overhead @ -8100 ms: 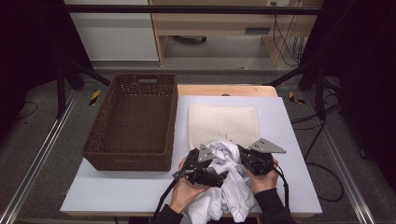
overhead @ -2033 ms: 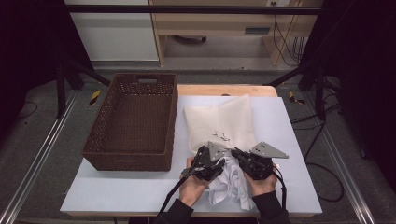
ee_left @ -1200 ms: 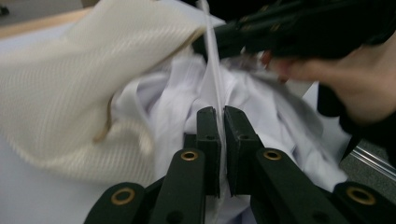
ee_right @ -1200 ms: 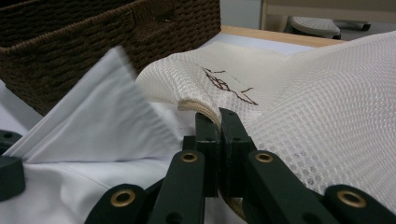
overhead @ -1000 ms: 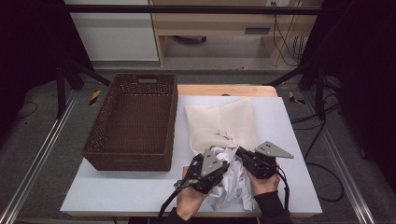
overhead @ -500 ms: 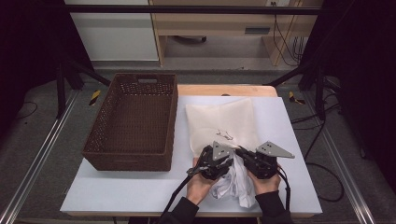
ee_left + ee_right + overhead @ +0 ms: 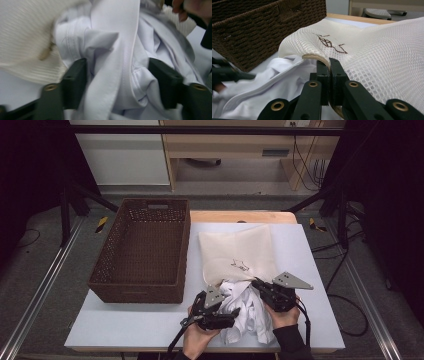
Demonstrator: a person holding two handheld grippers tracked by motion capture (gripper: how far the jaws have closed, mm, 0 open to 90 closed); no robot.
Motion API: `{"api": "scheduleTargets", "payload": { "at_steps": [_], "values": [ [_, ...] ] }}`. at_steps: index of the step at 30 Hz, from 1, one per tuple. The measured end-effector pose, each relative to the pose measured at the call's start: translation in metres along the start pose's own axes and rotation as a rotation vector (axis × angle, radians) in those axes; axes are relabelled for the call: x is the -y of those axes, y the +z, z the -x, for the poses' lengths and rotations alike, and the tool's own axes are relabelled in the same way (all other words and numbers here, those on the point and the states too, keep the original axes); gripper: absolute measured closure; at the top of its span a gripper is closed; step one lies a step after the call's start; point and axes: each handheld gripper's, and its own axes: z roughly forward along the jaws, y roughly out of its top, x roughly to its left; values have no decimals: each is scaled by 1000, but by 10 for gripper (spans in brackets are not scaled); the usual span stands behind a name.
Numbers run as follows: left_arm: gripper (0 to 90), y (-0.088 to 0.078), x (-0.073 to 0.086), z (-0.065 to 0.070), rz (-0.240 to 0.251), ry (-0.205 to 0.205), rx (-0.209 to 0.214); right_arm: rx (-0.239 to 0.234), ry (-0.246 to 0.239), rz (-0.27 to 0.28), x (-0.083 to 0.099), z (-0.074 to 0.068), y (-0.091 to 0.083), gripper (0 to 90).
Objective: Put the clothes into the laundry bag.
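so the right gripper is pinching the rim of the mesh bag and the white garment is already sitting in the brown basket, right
Not quite. The right gripper does pinch the rim of the mesh bag, but the white garment is not in the brown basket. The high view shows it on the table at the bag's mouth, between the two grippers.

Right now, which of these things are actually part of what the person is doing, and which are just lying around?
In use:
- white garment, half stuffed into the bag
- cream mesh bag, its rim pinched by the right gripper
- left gripper, jaws just opened, cloth between them

Lying about:
- brown wicker basket, beside the bag
- yellow-black items on the floor
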Motion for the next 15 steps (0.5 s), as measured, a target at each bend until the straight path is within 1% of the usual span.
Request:
{"api": "scheduleTargets", "payload": {
  "at_steps": [1, 2, 3, 4, 5, 6, 7, 8, 9, 10, 12, 13, 14, 15],
  "values": [
    [466, 4, 2, 2, -2, 9, -8, -2, 2, -5, 0, 0, 1, 878],
    [526, 4, 4, 5, 9, 18, -24, -2, 2, -6, 0, 0, 1, 877],
    [602, 2, 3, 9, 23, 22, -23, -2, 2, -9, 0, -1, 1, 878],
    [649, -1, 1, 12, 39, 34, -28, -1, 0, -7, 0, -1, 0, 878],
    [686, -1, 1, 12, 39, 34, -28, -1, -2, -5, 0, 0, 0, 878],
    [686, -5, -2, 16, 63, 49, -27, -1, -2, -5, 0, 0, 0, 878],
    [710, -10, -6, 20, 83, 59, -21, -3, -1, -2, 0, 0, 0, 878],
    [733, -19, -18, 28, 124, 84, -9, -7, 5, -1, 0, 0, -1, 878],
    [737, -19, -18, 28, 124, 84, -9, -9, 5, 4, -1, -1, -1, 878],
    [741, -22, -31, 35, 136, 116, -10, -10, 2, 10, -2, -2, -2, 879],
    [753, -15, -42, 39, 109, 155, -25, -13, 8, 18, -3, -3, -3, 879],
    [762, -9, -46, 39, 94, 162, -27, -9, 10, 20, -3, -3, -4, 879],
    [768, -2, -49, 37, 78, 156, -24, -11, 9, 21, -3, -2, -5, 879],
    [773, 7, -51, 34, 53, 154, -23, -14, 19, 24, -3, -2, -5, 879]
  ]
}}
